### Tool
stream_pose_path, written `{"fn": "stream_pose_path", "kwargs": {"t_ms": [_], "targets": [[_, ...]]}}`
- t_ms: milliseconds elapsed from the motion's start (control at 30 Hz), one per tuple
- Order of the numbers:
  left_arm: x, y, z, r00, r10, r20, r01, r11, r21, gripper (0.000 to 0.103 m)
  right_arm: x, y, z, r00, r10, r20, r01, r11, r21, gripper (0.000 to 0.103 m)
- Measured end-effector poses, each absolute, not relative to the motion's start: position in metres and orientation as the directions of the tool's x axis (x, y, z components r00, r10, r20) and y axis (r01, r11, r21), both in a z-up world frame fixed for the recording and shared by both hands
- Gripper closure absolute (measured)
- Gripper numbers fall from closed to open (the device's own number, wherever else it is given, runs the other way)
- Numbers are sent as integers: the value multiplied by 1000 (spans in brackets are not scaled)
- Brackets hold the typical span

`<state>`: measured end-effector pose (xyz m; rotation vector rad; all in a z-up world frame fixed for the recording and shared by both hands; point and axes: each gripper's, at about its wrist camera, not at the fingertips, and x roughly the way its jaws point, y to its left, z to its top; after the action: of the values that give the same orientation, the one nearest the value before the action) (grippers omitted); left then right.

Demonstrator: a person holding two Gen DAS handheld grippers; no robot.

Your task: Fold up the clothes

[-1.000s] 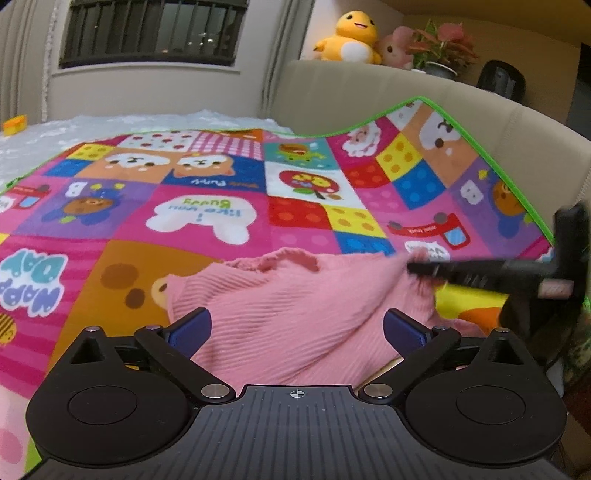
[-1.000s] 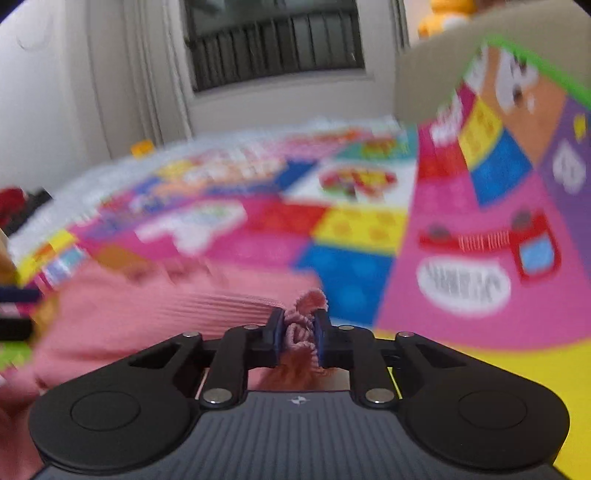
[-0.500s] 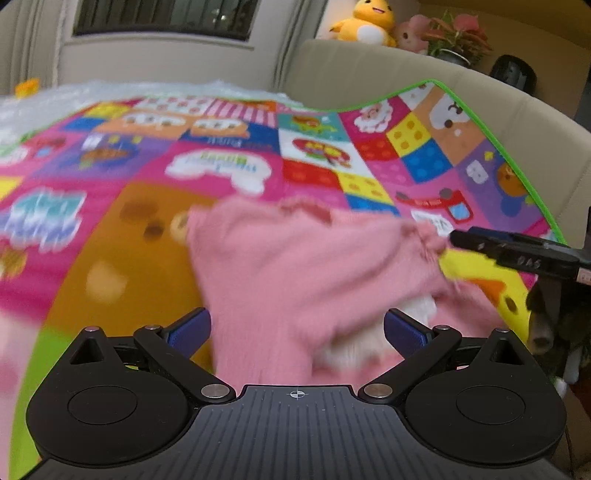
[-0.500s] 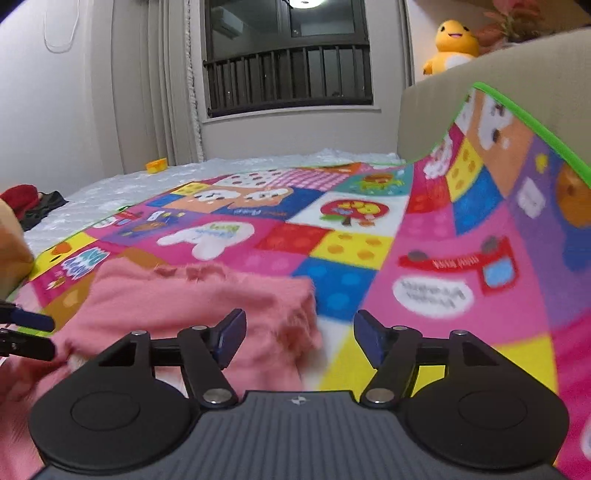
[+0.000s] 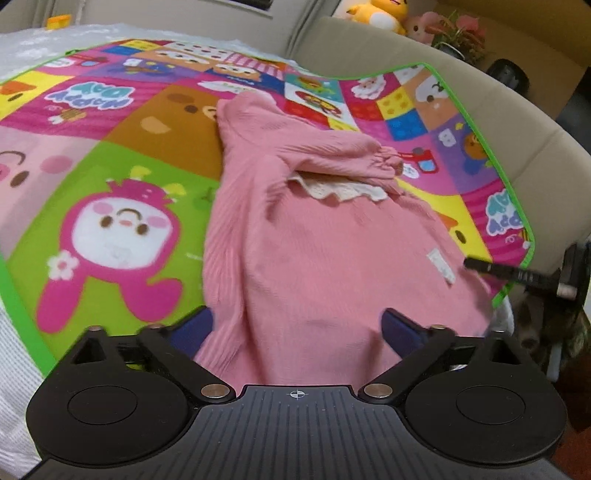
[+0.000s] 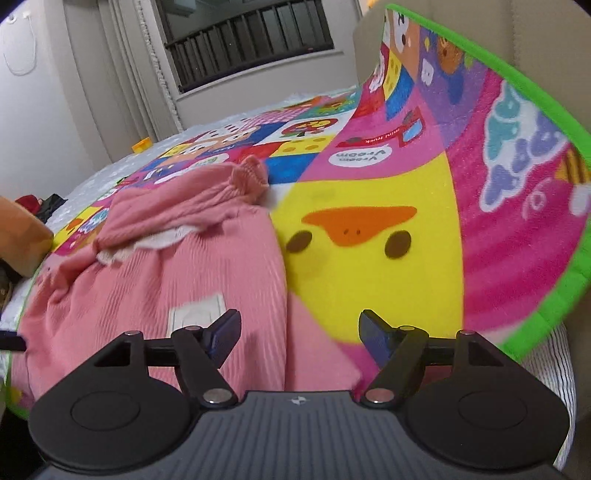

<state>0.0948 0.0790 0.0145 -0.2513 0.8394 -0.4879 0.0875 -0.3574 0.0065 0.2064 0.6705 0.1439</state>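
A pink ribbed garment [image 5: 314, 258] lies on a bright cartoon play mat [image 5: 110, 177], one sleeve folded across its chest and ending in a gathered cuff [image 5: 388, 162]. A cream lace collar [image 5: 340, 190] peeks out under the sleeve. My left gripper [image 5: 297, 328] hovers open over the garment's near hem, nothing held. The right gripper [image 6: 299, 336] is open above the garment's right edge [image 6: 184, 280], beside a white care label [image 6: 197, 314]. The right gripper's finger [image 5: 517, 275] shows at the right of the left wrist view.
The mat [image 6: 369, 258] curls up against a beige sofa back [image 5: 498, 92] on the right. Plush toys [image 5: 373, 14] and a potted plant [image 5: 461, 37] sit on the ledge behind. A barred window [image 6: 251, 40] is far ahead.
The right gripper let go of the sleeve cuff and opened. Both grippers pulled back toward the near hem, so more of the garment lies in view.
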Motion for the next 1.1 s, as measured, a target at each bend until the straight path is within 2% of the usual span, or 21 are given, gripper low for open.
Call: {"fn": "stream_pose_path", "kwargs": {"t_ms": [33,100,133,267,467,500,533,600,633,667,733,767,800,833,900,933,967,1100], "targets": [[94,75,15,563,-507,-653,316,862,-396,50,84,-356,6,778,195,-597,-70,971,227,31],[88,68,17,544,-535,-646,339,845,-415,80,79,-355,7,781,195,-593,-72,972,226,31],[83,64,18,529,-560,-638,360,829,-429,82,78,-356,8,783,198,-590,-72,970,231,31],[62,53,23,472,-630,-617,423,776,-469,81,72,-357,11,790,198,-580,-72,970,233,31],[45,71,3,474,-538,-697,310,843,-440,79,64,-358,4,786,196,-587,-80,973,217,32],[44,77,4,482,-543,-688,293,839,-458,77,62,-354,3,783,196,-590,-94,975,199,35],[44,81,7,493,-553,-671,284,832,-476,71,59,-347,2,783,194,-591,-112,978,173,40],[46,85,13,517,-575,-634,280,814,-509,28,54,-336,-1,782,199,-591,-144,980,140,54],[47,84,15,527,-583,-618,282,807,-519,23,53,-331,-1,780,209,-589,-155,978,142,57],[50,81,15,529,-584,-616,281,805,-522,22,51,-325,-2,779,219,-587,-167,976,143,64],[58,69,11,521,-580,-626,278,809,-518,23,48,-315,-3,775,243,-583,-192,970,149,69],[62,64,10,517,-578,-631,277,811,-516,25,47,-311,-3,772,256,-582,-204,967,155,74],[66,60,9,521,-567,-637,277,819,-503,31,46,-306,-3,765,275,-582,-218,961,168,80],[68,57,9,529,-551,-645,276,831,-483,36,46,-302,-2,763,281,-583,-225,960,168,81],[74,51,9,545,-519,-658,276,853,-444,68,44,-294,-2,758,292,-583,-240,956,167,84],[77,53,9,548,-510,-663,268,858,-438,74,43,-292,0,757,292,-585,-246,956,159,85],[79,57,11,548,-505,-667,257,860,-441,79,42,-294,1,755,287,-589,-247,957,150,85],[70,77,17,573,-457,-681,242,887,-392,78,37,-319,6,770,211,-602,-180,977,112,85]]}}
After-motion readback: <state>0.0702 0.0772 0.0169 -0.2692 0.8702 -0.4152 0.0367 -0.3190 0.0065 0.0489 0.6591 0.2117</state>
